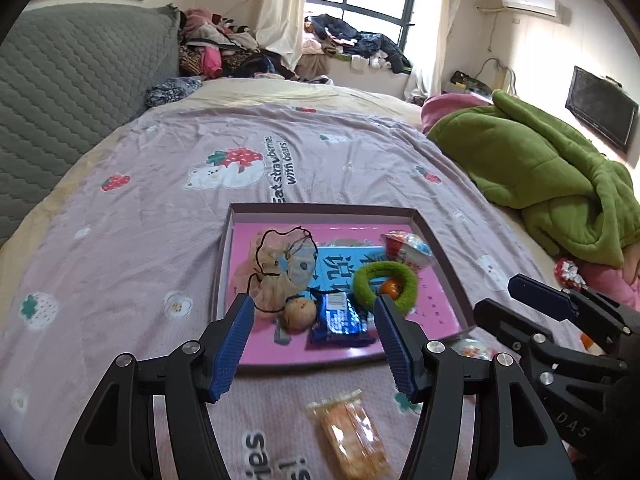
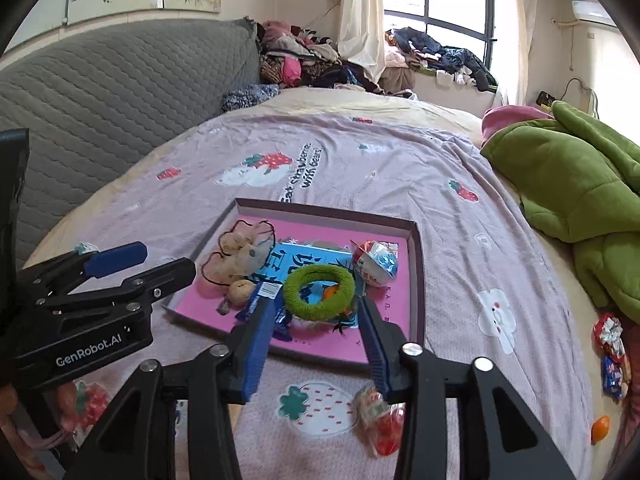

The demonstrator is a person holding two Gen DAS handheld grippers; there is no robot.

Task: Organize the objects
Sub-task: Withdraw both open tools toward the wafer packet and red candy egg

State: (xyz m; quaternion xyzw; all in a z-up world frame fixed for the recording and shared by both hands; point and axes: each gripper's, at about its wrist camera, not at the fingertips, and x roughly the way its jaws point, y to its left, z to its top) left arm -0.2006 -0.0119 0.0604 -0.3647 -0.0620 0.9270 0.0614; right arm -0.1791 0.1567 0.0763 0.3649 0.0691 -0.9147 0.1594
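the shallow pink-floored cardboard box lid [image 1: 436, 240] lay on the bed in the near middle, its thin dark rim open upward. inside it sat a fuzzy green ring [image 1: 386, 284], with a small orange thing [image 1: 391, 288] half hidden in its hole, too small to tell what it was. a blue foil snack packet [image 1: 340, 320] lay at the near edge, a barcode label on it too blurred to read. a round tan pompom [image 1: 298, 314] touched the packet's left side, and a beige mesh pouch with a black cord [image 1: 280, 268] lay beyond it. a red, white and blue wrapped ball [image 2: 374, 262] was in the far right corner. blue printed characters on the lid's floor were mostly covered.

the left gripper [image 1: 314, 344] hovered over the lid's near edge, jaws wide apart and holding nothing. the right gripper [image 2: 316, 334] hung likewise, jaws parted around empty air, the ring seen beyond them. its body read "genrobot.ai" on the other tool in the right view.

outside the lid, an orange cracker packet [image 1: 352, 436] lay near, cut by the frame's lower edge, and a red-and-clear wrapped sweet [image 2: 380, 420] sat near right. the mauve strawberry-print sheet [image 1: 140, 208] read "eat strawberries with bears!" and lay bare to the left and far side. a crumpled green fleece blanket [image 1: 540, 168] crowded the right edge.
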